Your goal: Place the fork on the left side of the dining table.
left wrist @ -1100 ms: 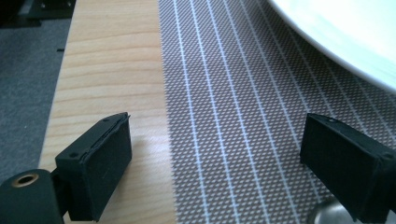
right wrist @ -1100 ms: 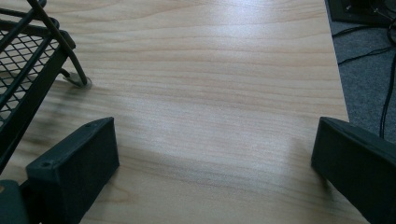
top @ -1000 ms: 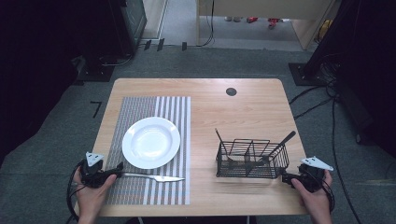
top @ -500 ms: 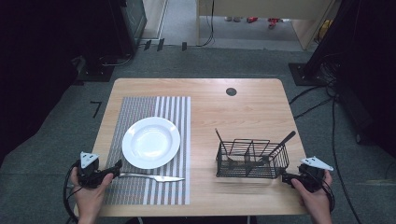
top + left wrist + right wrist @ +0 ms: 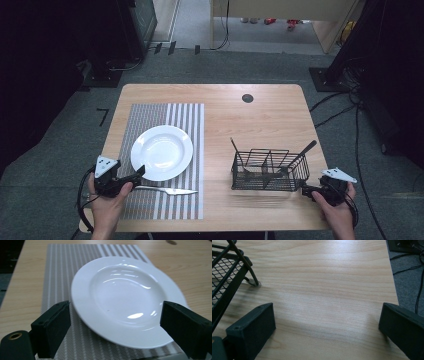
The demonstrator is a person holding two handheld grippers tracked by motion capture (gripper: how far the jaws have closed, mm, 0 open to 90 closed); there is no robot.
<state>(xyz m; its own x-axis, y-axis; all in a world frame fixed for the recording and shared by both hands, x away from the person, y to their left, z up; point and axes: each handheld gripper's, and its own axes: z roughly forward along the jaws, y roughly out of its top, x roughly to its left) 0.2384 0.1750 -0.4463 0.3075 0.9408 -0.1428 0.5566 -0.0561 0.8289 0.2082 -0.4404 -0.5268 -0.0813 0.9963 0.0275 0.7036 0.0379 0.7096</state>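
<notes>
Left gripper (image 5: pixel 134 176), jaws apart, sits near the white plate (image 5: pixel 162 152) (knife (image 5: pixel 167 190) lies alongside). Right gripper (image 5: pixel 311 189), jaws apart, rests beside the wire basket (image 5: pixel 269 172).

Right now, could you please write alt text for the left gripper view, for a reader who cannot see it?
A white plate sits on a grey striped placemat on a wooden table, seen close up. The left hand-held gripper frames the plate's near rim with its two black jaws wide apart, holding nothing.
</notes>
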